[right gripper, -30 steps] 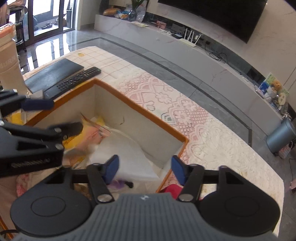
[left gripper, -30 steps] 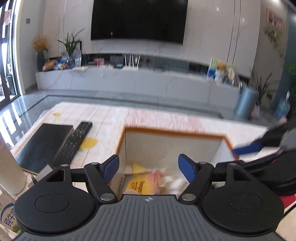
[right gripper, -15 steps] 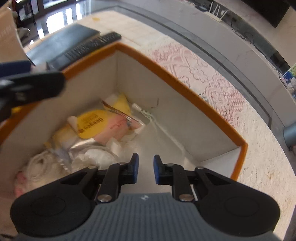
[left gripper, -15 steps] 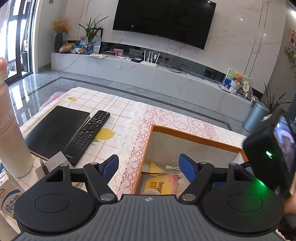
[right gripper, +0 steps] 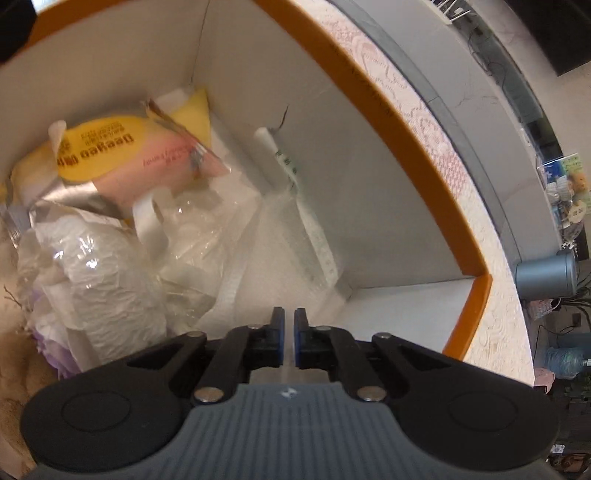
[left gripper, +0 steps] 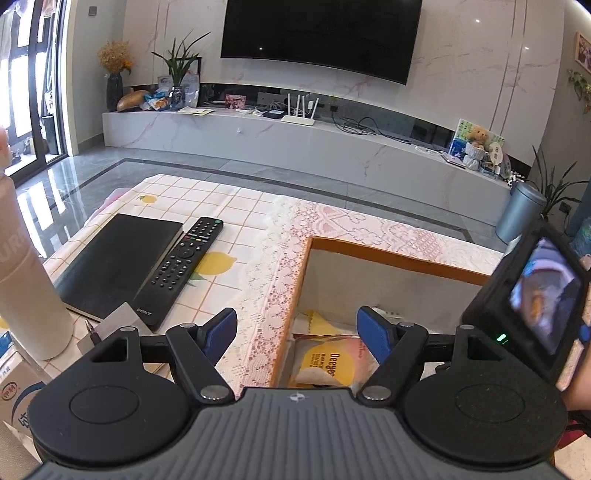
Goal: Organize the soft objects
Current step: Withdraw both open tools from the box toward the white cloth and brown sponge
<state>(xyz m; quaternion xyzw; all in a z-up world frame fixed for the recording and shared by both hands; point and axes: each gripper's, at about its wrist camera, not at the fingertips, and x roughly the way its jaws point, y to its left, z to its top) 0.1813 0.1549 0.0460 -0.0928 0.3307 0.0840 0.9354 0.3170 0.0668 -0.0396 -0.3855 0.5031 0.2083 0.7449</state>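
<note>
1. Two fingers of our right gripper point(right gripper: 289, 339) are drawn narrow, holding nothing we can see, low inside the box point(right gripper: 476, 258) beside the soft packets point(right gripper: 110, 155).
2. Our left gripper point(left gripper: 296, 334) hangs wide over the box rim, likely waiting.
3. Only the left view shows the remote point(left gripper: 184, 271) on the tabletop point(left gripper: 251, 206).

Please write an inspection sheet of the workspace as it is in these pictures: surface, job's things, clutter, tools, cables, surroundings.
Surface: checked tablecloth with lemons, lace part beside the box.
Job's things: orange-rimmed box holds a yellow-pink pack and plastic-wrapped white soft goods.
Clutter: remote, black notebook, pale bottle.
Tools: left tool open above the box edge; right tool nearly shut inside the box, nothing visibly between its fingers.
Cables: on the TV bench.
Surroundings: television, plants.
</note>
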